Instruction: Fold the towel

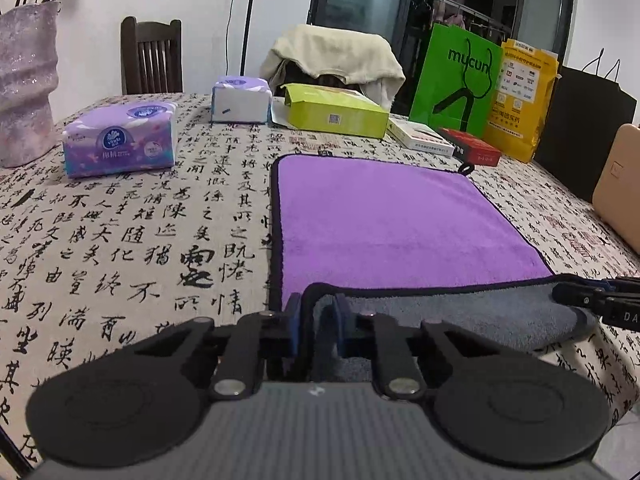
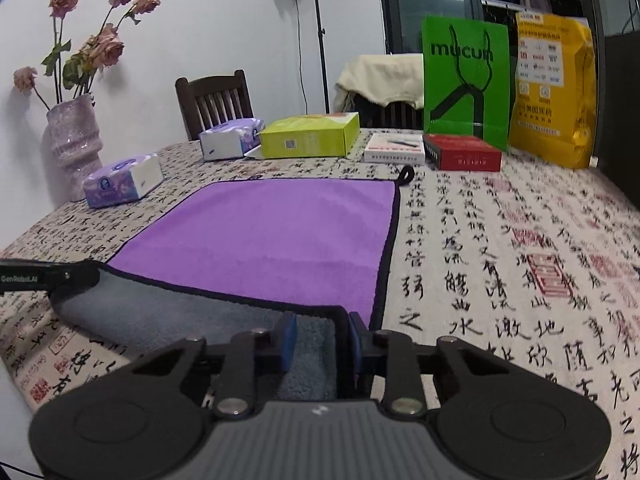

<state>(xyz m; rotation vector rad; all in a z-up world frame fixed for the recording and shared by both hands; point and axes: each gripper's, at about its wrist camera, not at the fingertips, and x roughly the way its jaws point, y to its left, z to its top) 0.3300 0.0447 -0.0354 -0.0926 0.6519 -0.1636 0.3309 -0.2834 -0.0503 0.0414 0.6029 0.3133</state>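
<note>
Towel (image 1: 400, 220): purple with a dark border, it lies flat on the tablecloth (image 1: 120, 240); near edge is lifted and turned over, showing the grey underside.
Left gripper (image 1: 318, 320): clenched on the near left corner of the towel, the border runs between its blue pads.
Right gripper (image 2: 322, 340): clenched on the near right corner in the same way.
Hanging loop (image 2: 406, 174): at the far right corner.
Behind the towel: tissue packs (image 1: 120, 142), green box (image 1: 336, 114), green bag (image 2: 466, 80).

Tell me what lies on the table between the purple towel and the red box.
Only bare calligraphy tablecloth. In the right wrist view, the towel ends at its black hanging loop, and nothing sits between that and the red box.
</note>
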